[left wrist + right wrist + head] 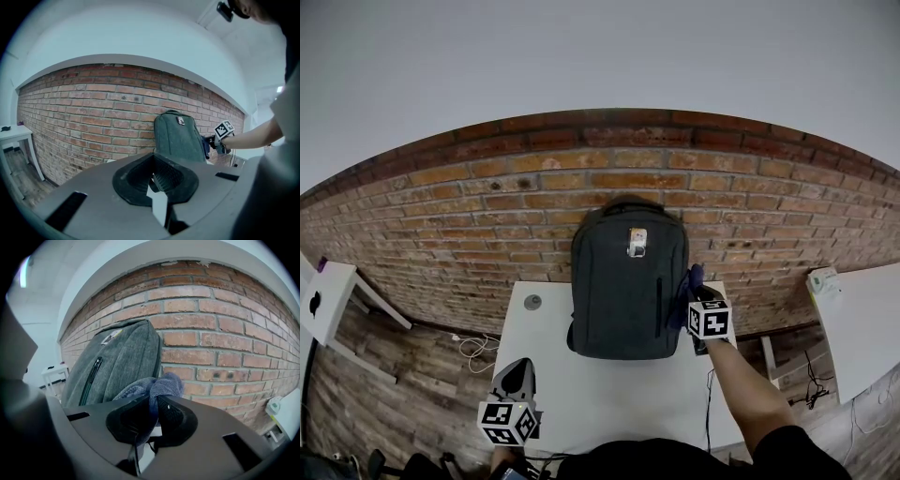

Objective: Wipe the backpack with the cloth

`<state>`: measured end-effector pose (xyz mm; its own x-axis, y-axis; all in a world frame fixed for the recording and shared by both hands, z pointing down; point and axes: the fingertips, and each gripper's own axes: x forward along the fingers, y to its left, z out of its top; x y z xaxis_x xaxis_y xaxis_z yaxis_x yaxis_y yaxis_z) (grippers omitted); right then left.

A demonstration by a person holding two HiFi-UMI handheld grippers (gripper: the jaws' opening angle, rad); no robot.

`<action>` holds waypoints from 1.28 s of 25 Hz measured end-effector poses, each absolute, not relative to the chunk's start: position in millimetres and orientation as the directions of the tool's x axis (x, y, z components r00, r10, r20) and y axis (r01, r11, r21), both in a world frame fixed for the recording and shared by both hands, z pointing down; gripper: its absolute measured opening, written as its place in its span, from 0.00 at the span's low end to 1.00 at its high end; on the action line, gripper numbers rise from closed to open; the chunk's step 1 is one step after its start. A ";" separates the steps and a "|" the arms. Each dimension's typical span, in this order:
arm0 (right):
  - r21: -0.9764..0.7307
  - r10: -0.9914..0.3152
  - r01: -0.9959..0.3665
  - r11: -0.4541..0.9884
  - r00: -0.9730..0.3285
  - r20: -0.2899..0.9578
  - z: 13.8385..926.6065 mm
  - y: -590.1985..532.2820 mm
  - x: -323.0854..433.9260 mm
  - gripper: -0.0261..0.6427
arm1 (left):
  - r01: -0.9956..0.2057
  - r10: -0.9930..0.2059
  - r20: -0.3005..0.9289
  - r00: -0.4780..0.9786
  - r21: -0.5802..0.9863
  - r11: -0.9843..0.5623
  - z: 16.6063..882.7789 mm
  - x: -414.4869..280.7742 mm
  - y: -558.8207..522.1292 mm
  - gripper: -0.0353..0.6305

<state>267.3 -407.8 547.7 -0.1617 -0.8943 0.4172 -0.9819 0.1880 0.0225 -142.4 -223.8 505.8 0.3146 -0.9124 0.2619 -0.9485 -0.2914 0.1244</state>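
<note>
A dark grey backpack (623,281) stands upright on the white table (581,398), leaning against the brick wall. My right gripper (696,287) is at the backpack's right side, shut on a blue cloth (695,277). In the right gripper view the cloth (157,386) bunches out of the right gripper (152,405) right beside the backpack (112,362). My left gripper (520,367) hovers over the table's front left, well away from the backpack, shut with nothing in it. The left gripper view shows the left gripper (152,177) pointing toward the backpack (180,138).
A small grey round thing (532,302) lies on the table left of the backpack. A white side table (328,292) stands at the far left and another white surface (862,323) at the right. Cables (474,349) lie on the wooden floor.
</note>
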 end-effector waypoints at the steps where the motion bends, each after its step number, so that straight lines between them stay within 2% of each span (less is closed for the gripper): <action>1: 0.015 -0.889 -0.982 0.188 -0.163 0.429 555.1 -403.3 266.5 0.09 | -0.948 -0.912 0.262 0.315 0.125 -0.291 505.7 -142.4 -223.5 0.05; 12: 0.020 -0.819 -0.979 0.203 -0.159 0.551 627.5 -350.2 258.2 0.09 | -0.945 -0.909 0.263 0.323 0.148 -0.293 507.3 -142.0 -219.5 0.05; 23: -0.044 -0.723 -0.981 0.187 -0.168 0.670 700.6 -295.2 257.7 0.09 | -0.940 -0.901 0.270 0.339 0.135 -0.313 506.6 -135.7 -217.2 0.05; 32: -0.075 -0.710 -0.987 0.146 -0.157 0.686 702.5 -297.1 262.1 0.09 | -0.945 -0.904 0.278 0.324 0.137 -0.296 510.1 -141.5 -214.6 0.05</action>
<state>262.1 -297.1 702.5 -0.1568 -0.7103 0.6862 -0.9865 0.1458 -0.0746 -141.5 -214.6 510.1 0.3236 -0.9044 0.2782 -0.9453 -0.2961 0.1370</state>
